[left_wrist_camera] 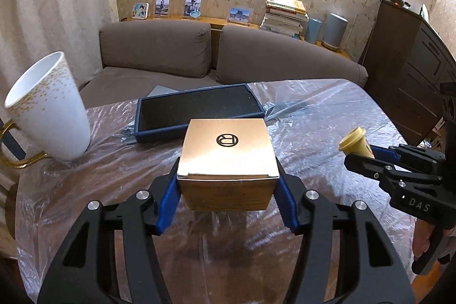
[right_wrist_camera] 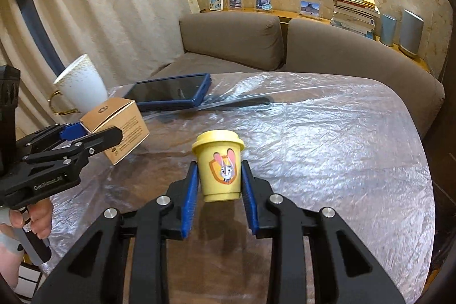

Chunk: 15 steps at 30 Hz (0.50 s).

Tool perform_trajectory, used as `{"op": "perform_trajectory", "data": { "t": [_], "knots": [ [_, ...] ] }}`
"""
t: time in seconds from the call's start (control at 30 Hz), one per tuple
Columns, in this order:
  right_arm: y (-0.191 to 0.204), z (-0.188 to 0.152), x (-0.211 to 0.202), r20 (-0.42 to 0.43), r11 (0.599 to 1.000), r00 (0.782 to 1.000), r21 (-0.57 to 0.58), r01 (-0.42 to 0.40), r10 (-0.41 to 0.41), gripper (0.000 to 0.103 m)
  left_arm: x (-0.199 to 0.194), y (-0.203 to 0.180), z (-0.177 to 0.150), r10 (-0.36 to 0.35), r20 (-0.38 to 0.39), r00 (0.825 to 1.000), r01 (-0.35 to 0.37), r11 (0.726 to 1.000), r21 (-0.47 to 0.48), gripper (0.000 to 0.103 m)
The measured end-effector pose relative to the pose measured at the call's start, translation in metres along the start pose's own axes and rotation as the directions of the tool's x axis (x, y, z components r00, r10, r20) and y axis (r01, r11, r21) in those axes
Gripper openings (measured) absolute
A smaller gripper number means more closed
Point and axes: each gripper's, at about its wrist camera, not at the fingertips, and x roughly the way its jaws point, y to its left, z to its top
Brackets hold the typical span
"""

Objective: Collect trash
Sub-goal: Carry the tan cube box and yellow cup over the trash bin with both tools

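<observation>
Just left of the left tongs [left_wrist_camera: 226,190] stands a white mug [left_wrist_camera: 50,107], with a dark tablet [left_wrist_camera: 199,110] just beyond their tips. The left tongs are clamped on the side walls of a gold box [left_wrist_camera: 228,161], lifted clear of the table [left_wrist_camera: 327,116], its logo face up and its longer side running across the pads. It looks light, stiff cardboard that too hard a squeeze would dent. To the right, the right tongs [right_wrist_camera: 219,184] are clamped on a yellow cup [right_wrist_camera: 218,164], upright, lid on top, long axis vertical. It is likely light and smooth, best held mid-body.
</observation>
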Motion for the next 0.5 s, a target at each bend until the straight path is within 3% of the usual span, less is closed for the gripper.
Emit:
{"op": "perform_trajectory", "data": {
  "t": [0.5],
  "knots": [
    [0.029,-0.05,-0.047,-0.02,0.996,0.996,-0.002,-0.087,0.087,0.029,-0.061,0.0,-0.046,-0.02,0.026,0.999,0.021,1.0,-0.018,0.059]
  ]
}}
